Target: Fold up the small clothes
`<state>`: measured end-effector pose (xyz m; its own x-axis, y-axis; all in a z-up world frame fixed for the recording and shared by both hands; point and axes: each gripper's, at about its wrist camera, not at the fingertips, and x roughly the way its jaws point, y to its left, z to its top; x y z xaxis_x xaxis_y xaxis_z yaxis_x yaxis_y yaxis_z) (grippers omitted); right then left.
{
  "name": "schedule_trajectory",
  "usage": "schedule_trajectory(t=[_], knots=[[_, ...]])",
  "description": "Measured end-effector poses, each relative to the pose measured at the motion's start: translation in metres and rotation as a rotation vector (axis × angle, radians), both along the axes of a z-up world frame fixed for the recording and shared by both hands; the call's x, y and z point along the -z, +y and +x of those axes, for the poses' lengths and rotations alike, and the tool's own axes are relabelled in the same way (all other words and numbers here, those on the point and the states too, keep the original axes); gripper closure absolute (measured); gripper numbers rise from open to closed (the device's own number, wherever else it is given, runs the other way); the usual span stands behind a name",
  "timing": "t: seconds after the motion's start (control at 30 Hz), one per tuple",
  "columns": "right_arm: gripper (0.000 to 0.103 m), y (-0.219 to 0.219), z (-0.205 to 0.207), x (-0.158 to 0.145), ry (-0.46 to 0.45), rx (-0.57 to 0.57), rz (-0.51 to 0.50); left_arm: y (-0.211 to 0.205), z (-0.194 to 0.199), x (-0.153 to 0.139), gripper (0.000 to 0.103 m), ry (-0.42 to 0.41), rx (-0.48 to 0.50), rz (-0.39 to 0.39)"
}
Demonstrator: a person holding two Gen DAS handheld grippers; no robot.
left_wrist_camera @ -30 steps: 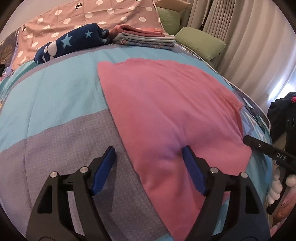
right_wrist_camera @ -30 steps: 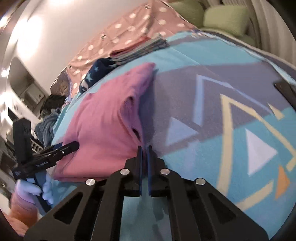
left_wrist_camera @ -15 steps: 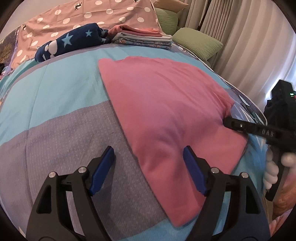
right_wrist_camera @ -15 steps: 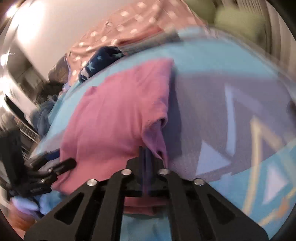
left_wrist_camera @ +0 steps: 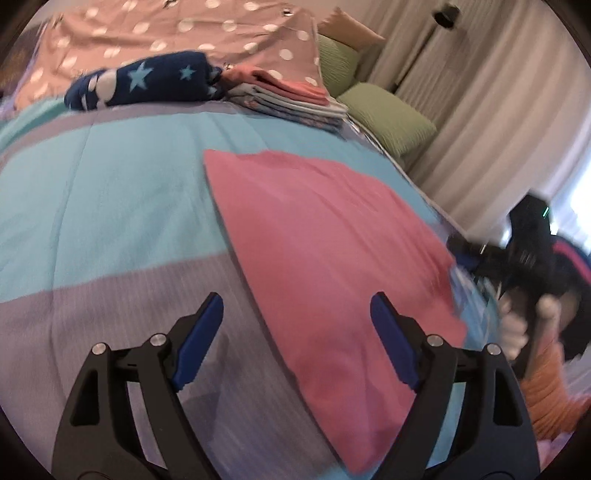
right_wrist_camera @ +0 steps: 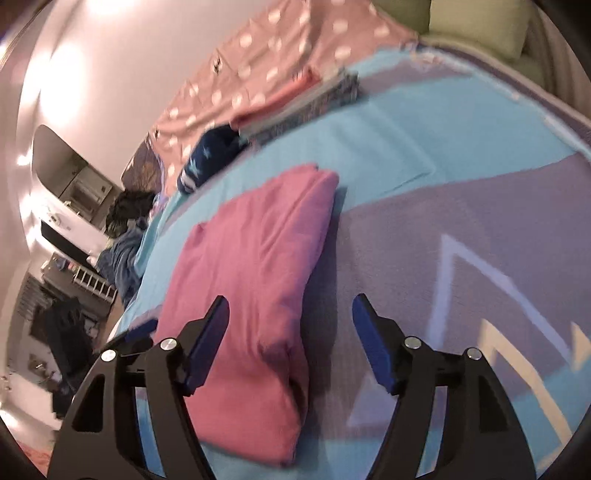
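A pink garment lies folded flat on the blue and purple bedspread. In the right wrist view the pink garment shows as a long folded strip with a rolled right edge. My left gripper is open and empty, low over the garment's near left edge. My right gripper is open and empty, over the garment's near end. The right gripper also shows at the far right of the left wrist view, beside the garment's right edge.
A stack of folded clothes and a navy star-print bundle lie at the head of the bed by a dotted pink pillow. Green cushions and curtains are on the right. Furniture stands left of the bed.
My right gripper was shut on the garment's sleeve edge, carried it over onto the garment, then opened and let it go. The left gripper stayed open and drew back slightly.
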<state>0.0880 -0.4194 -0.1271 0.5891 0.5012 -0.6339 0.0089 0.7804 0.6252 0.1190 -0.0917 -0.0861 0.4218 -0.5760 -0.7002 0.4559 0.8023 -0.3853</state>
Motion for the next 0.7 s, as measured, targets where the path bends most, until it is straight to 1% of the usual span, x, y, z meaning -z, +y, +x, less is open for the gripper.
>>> schedule_trajectory(t=[0.07, 0.13, 0.2, 0.23, 0.27, 0.3, 0.33, 0.37, 0.4, 0.43, 0.47, 0.5, 0.53, 0.57, 0.63, 0.7], knots=[[0.033, 0.004, 0.02, 0.013, 0.025, -0.057, 0.034, 0.004, 0.022, 0.008, 0.02, 0.07, 0.008, -0.065], [0.033, 0.006, 0.033, 0.014, -0.005, -0.096, 0.045, 0.002, 0.043, 0.02, 0.022, 0.146, 0.028, -0.136], [0.033, 0.006, 0.051, 0.016, -0.009, -0.117, 0.064, -0.002, 0.058, 0.028, 0.024, 0.179, 0.031, -0.177], [0.033, 0.007, 0.057, 0.015, -0.011, -0.132, 0.068, -0.005, 0.067, 0.031, 0.028, 0.18, 0.039, -0.193], [0.033, 0.009, 0.067, 0.015, -0.016, -0.156, 0.061, -0.009, 0.074, 0.032, 0.035, 0.179, 0.045, -0.197], [0.035, 0.011, 0.073, 0.015, -0.022, -0.168, 0.053, -0.011, 0.083, 0.033, 0.039, 0.181, 0.043, -0.194], [0.041, 0.014, 0.085, 0.016, -0.026, -0.184, 0.032, -0.014, 0.092, 0.034, 0.052, 0.186, 0.037, -0.188], [0.047, 0.015, 0.091, 0.017, -0.02, -0.183, 0.02, -0.017, 0.099, 0.036, 0.068, 0.192, 0.032, -0.185], [0.063, 0.016, 0.099, 0.019, -0.005, -0.179, 0.02, -0.019, 0.103, 0.038, 0.075, 0.206, 0.034, -0.192], [0.082, 0.017, 0.1, 0.019, 0.002, -0.181, 0.039, -0.022, 0.106, 0.039, 0.079, 0.218, 0.032, -0.198], [0.083, 0.018, 0.097, 0.017, 0.004, -0.173, 0.045, -0.023, 0.106, 0.036, 0.081, 0.206, 0.034, -0.187], [0.085, 0.02, 0.095, 0.01, -0.012, -0.167, 0.024, -0.028, 0.103, 0.028, 0.081, 0.17, 0.044, -0.157], [0.085, 0.022, 0.089, -0.003, -0.056, -0.168, 0.001, -0.032, 0.098, 0.017, 0.082, 0.13, 0.06, -0.14], [0.086, 0.023, 0.085, -0.018, -0.1, -0.169, 0.0, -0.036, 0.093, -0.002, 0.082, 0.075, 0.086, -0.143], [0.086, 0.022, 0.078, -0.055, -0.204, -0.15, -0.025, -0.042, 0.088, -0.031, 0.082, -0.007, 0.11, -0.147], [0.086, 0.017, 0.08, -0.087, -0.286, -0.128, -0.045, -0.049, 0.091, -0.072, 0.082, -0.12, 0.122, -0.142]])
